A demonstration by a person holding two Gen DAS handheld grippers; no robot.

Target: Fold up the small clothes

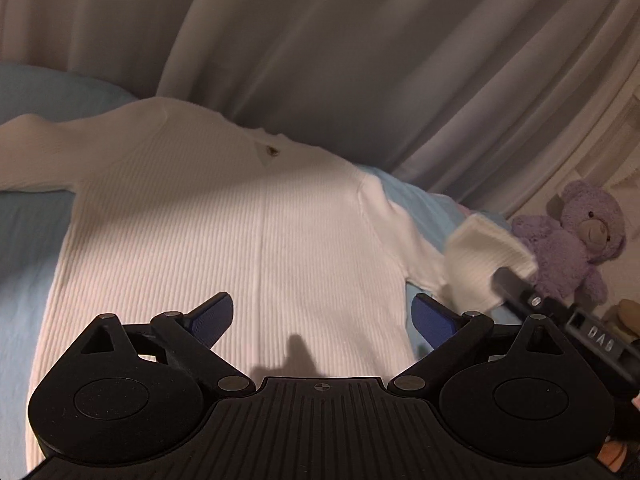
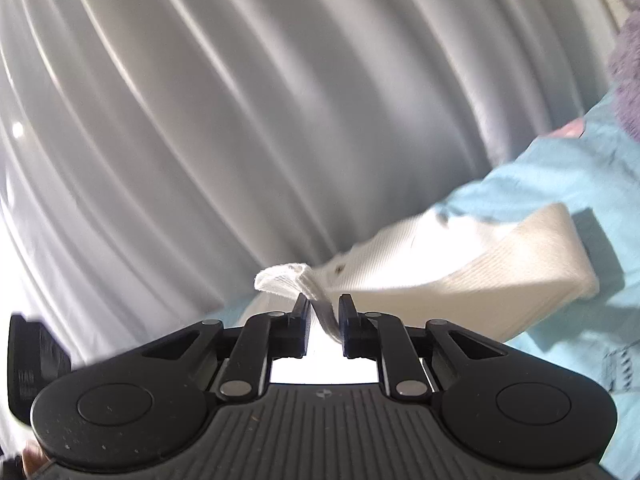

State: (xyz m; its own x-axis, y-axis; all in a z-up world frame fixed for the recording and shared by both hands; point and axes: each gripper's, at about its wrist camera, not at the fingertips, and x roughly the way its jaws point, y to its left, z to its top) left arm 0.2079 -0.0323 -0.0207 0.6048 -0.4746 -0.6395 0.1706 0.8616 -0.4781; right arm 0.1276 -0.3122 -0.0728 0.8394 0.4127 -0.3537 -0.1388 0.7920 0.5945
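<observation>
The white ribbed sweater (image 1: 224,216) lies flat on the light blue bedsheet (image 1: 28,240), beneath the left gripper (image 1: 322,316), whose fingers are spread wide. At right, the right gripper (image 2: 324,320) pinches the sleeve cuff (image 2: 286,278), lifted. A purple teddy bear (image 1: 576,236) sits beyond, curtains (image 1: 360,52) behind

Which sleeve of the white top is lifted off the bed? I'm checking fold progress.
The sleeve on the teddy bear side, pinched by the right gripper; the other sleeve lies flat.
</observation>
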